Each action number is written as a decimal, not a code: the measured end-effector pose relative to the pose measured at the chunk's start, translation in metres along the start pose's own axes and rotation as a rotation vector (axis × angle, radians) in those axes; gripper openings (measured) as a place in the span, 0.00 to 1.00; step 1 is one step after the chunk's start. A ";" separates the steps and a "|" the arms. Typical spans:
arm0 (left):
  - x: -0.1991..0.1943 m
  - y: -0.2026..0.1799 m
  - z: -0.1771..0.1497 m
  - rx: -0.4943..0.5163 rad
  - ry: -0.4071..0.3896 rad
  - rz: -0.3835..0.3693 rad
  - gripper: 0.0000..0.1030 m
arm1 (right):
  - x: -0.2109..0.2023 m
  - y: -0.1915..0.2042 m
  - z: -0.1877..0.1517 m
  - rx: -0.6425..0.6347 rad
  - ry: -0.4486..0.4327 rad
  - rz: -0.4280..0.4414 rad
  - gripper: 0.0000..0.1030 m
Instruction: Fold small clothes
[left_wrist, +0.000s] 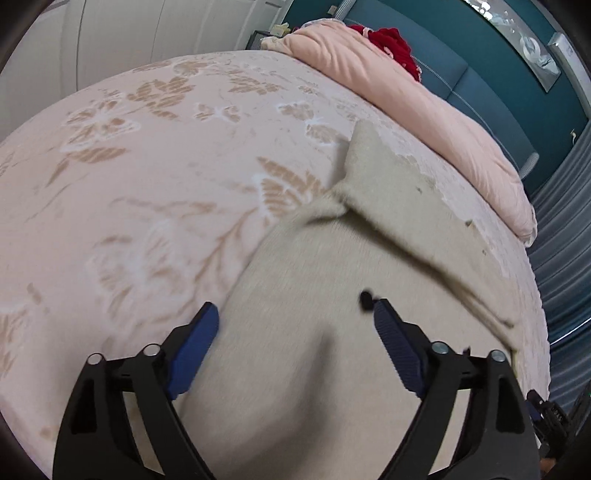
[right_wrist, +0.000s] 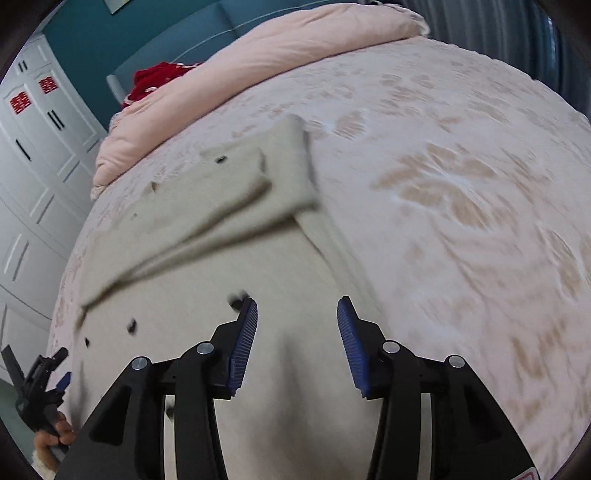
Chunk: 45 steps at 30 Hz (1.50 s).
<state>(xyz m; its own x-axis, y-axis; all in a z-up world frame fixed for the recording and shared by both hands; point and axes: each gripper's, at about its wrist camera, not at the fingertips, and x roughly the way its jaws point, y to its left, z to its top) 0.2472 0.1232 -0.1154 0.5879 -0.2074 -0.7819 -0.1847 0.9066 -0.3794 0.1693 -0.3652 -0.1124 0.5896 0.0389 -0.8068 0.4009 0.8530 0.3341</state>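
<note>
A pink bedspread with a tan leaf pattern (left_wrist: 147, 177) fills most of both views. A rolled pale-pink quilt (left_wrist: 424, 122) runs along its far side at upper right in the left view, with a red fabric item (left_wrist: 391, 44) behind it against a teal headboard wall (left_wrist: 491, 66). White panelled wardrobe doors (right_wrist: 33, 155) stand at left in the right view. A beige knitted garment with small dark specks (left_wrist: 314, 332) lies flat on the bedspread, one sleeve (right_wrist: 236, 192) folded across it. The left gripper (left_wrist: 293, 317) and right gripper (right_wrist: 297, 314) hover over it, fingers spread wide, holding nothing.
</note>
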 end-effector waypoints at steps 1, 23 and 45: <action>-0.010 0.011 -0.010 -0.020 0.025 -0.010 0.87 | -0.012 -0.015 -0.019 0.013 0.015 -0.020 0.49; -0.077 0.071 -0.085 -0.284 0.142 -0.136 0.95 | -0.048 -0.016 -0.135 0.160 0.111 0.180 0.73; -0.063 0.028 -0.065 -0.259 0.235 -0.207 0.08 | -0.038 -0.004 -0.089 0.203 0.074 0.214 0.07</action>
<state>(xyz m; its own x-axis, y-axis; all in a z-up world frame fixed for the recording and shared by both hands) 0.1538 0.1375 -0.1084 0.4427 -0.4815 -0.7564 -0.2910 0.7207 -0.6292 0.0830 -0.3237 -0.1260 0.6263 0.2509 -0.7381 0.4094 0.6999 0.5853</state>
